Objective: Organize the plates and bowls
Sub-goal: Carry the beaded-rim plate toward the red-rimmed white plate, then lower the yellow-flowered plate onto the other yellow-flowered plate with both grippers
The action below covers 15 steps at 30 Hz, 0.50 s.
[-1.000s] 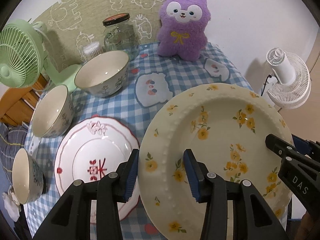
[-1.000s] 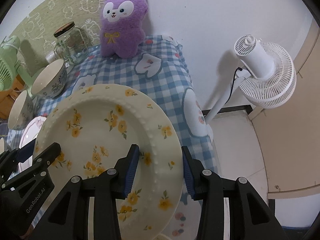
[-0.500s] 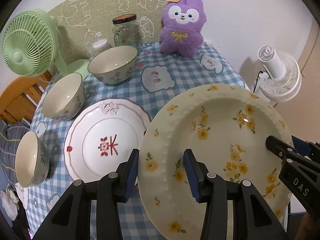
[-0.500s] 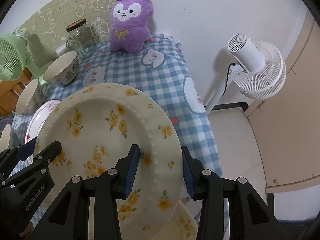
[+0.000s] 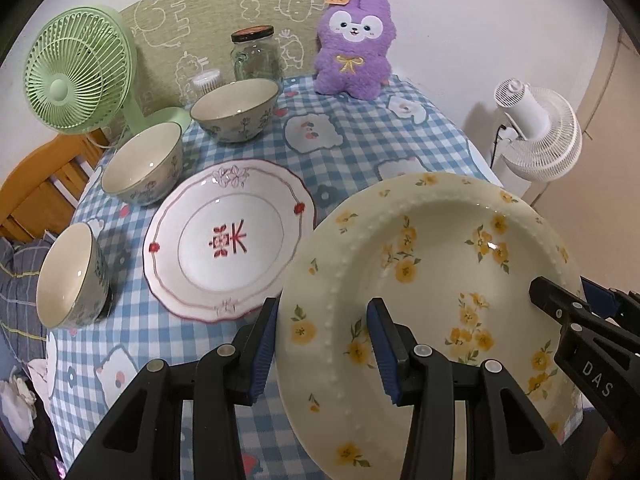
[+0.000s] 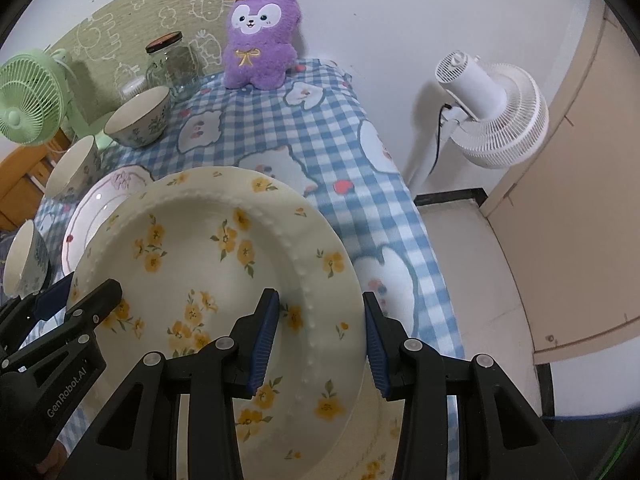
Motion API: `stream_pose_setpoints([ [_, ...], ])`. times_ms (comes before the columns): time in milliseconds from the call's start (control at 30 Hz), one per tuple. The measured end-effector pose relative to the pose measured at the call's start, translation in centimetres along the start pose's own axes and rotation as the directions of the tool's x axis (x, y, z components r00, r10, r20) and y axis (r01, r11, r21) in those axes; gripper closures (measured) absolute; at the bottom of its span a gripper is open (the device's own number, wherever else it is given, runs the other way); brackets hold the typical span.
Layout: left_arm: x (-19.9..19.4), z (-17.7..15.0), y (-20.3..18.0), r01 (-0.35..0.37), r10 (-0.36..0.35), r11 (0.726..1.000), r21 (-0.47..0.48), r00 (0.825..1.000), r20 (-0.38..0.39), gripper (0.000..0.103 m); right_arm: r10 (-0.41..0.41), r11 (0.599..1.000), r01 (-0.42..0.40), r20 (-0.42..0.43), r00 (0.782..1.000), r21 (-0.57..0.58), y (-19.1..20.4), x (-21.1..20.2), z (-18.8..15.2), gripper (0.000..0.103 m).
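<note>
A cream plate with yellow flowers (image 5: 432, 264) hangs tilted above the near right part of the checked table. My left gripper (image 5: 323, 320) is shut on its left rim. My right gripper (image 6: 320, 312) is shut on its right rim (image 6: 208, 248). Each gripper also shows in the other's view: right gripper (image 5: 564, 292), left gripper (image 6: 86, 288). On the cloth to the left lies a white plate with red marks (image 5: 228, 240). Three bowls stand behind and left of it: far (image 5: 236, 108), middle (image 5: 142, 160), near (image 5: 68, 276). Under the held plate, the edge of another cream flowered plate (image 6: 376, 432) shows.
A purple plush (image 5: 352, 48), a glass jar (image 5: 256, 56) and a green fan (image 5: 76, 76) stand along the back of the table. A white floor fan (image 6: 492, 112) stands beyond the table's right edge (image 6: 420, 240). A wooden chair (image 5: 36, 192) is at the left.
Both grippers, still holding the flowered plate, have drawn back toward the near side of the table. The bowls, white plate and plush look farther away. A second flowered plate has appeared beneath.
</note>
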<state>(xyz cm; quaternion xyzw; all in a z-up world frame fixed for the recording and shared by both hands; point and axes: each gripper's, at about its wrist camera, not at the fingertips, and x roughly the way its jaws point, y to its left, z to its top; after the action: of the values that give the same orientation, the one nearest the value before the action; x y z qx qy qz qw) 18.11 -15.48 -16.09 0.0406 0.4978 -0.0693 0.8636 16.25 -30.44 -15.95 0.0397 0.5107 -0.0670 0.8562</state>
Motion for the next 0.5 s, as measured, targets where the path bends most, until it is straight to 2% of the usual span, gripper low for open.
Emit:
stream_pose_setpoints([
  [500, -0.5, -4.2, -1.7, 0.055, -0.055, 0.994, 0.092, 0.998, -0.011, 0.058, -0.06, 0.992, 0.063, -0.026, 0.998, 0.105, -1.7, -1.2, -6.1, 0.059],
])
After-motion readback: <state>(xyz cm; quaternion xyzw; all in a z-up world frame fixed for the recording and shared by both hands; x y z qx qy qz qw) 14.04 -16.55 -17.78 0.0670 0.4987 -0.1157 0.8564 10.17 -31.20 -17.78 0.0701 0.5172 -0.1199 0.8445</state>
